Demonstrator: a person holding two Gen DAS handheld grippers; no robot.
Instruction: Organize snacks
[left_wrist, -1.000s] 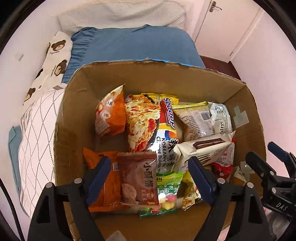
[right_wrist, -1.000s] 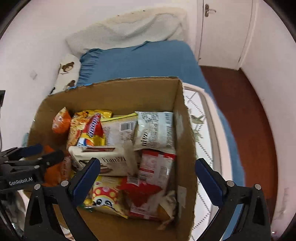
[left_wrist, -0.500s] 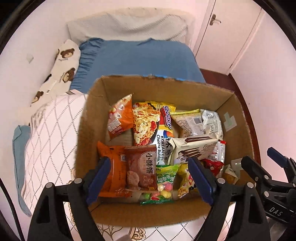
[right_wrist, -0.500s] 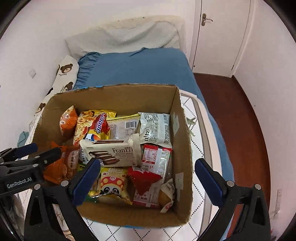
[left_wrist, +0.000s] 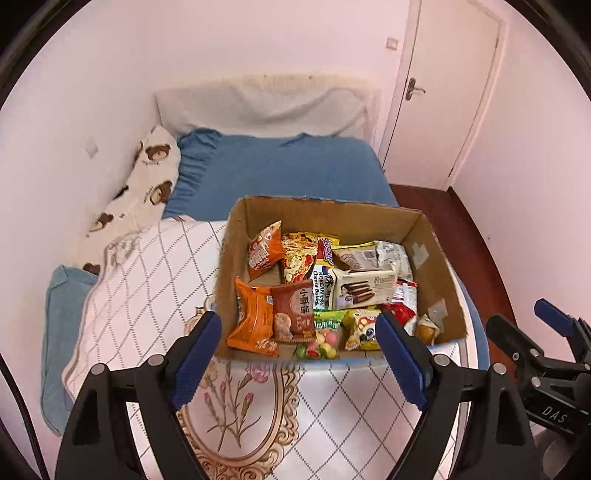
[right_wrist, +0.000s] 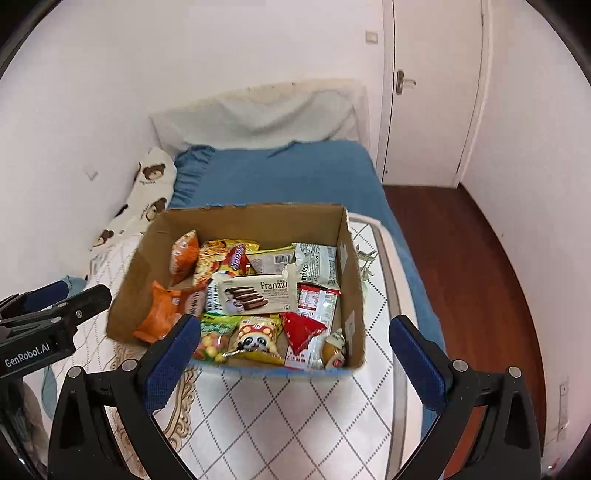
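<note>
Now, snacks: your packets fill the cardboard box (left_wrist: 439, 254) on the bed (left_wrist: 288, 173).
Claws: left claw (left_wrist: 299, 350) and right claw (right_wrist: 295, 354) gape, empty.
Handling: Franzzi pack (right_wrist: 258, 291) probably light, crinkly, crushable; pinch an edge.

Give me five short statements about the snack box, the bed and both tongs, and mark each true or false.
1. The cardboard box stands on the bed's quilt. True.
2. The left tongs hold an orange packet. False: their jaws stand open with nothing between them.
3. The Franzzi pack lies on top of other snacks. True.
4. The door stands open. False: it is shut.
5. The right tongs are open and hold nothing. True.
</note>
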